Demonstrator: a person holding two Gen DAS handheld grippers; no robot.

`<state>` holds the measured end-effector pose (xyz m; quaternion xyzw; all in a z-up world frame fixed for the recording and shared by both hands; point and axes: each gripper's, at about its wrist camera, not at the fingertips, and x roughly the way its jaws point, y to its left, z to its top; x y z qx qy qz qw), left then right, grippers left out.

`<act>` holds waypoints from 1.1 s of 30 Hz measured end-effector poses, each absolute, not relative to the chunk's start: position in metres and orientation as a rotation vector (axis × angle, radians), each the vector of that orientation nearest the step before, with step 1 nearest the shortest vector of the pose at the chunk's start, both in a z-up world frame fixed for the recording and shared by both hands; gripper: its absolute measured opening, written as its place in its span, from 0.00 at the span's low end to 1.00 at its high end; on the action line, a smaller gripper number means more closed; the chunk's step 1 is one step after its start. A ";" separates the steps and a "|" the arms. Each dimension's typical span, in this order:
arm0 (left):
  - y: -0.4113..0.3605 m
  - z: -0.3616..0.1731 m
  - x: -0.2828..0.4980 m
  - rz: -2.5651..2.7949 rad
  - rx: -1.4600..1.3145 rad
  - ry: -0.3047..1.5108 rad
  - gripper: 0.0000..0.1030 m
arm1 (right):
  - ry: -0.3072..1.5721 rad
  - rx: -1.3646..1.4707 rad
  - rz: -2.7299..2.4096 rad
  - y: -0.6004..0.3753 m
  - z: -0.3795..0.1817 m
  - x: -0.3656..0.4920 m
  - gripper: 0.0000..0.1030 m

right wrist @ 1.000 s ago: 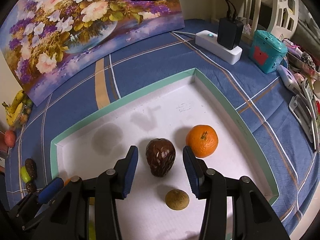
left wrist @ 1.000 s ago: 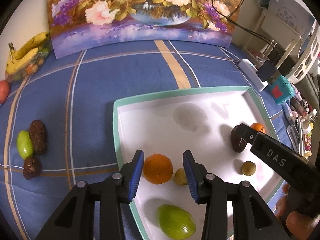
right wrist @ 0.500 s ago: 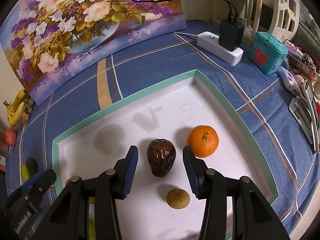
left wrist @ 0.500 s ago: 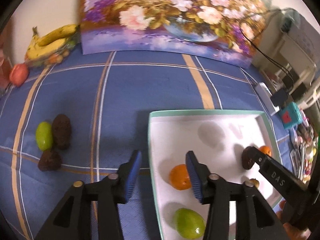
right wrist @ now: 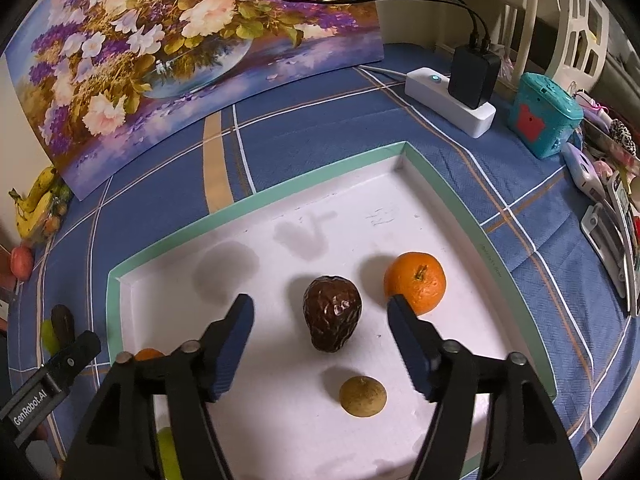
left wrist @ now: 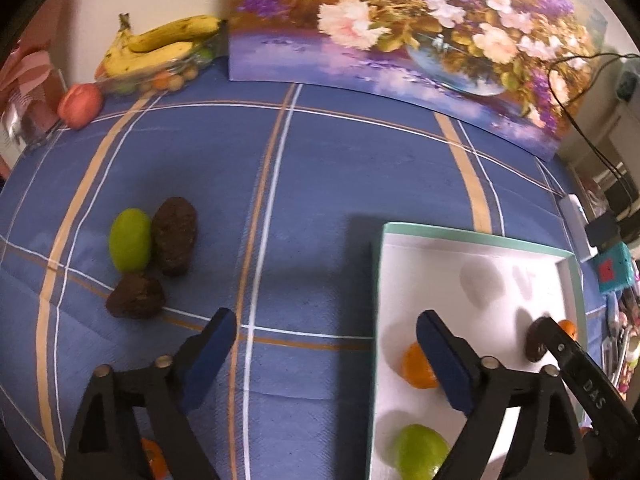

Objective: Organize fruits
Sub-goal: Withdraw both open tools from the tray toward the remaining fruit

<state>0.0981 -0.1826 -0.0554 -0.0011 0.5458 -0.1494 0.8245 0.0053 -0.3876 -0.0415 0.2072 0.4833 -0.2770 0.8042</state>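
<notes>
Left wrist view: left tool hovering spread, gripping nothing, straddling tray edge; green fruit and two brown fruits lying on table.
Right wrist view: right tool hovering spread, empty, over brown fruit sitting in tray beside orange.

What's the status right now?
Left gripper open, empty. Right gripper open over the tray. Three fruits on the cloth, path unobstructed.
</notes>
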 end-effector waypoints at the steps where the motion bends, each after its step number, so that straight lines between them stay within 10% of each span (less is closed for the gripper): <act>1: -0.182 -0.055 0.099 -0.313 -0.003 1.160 0.92 | 1.035 0.440 -0.593 -0.387 -0.041 0.006 0.77; 33: -0.165 -0.039 0.097 -0.300 -0.028 1.114 1.00 | 0.982 0.409 -0.579 -0.376 -0.024 0.002 0.92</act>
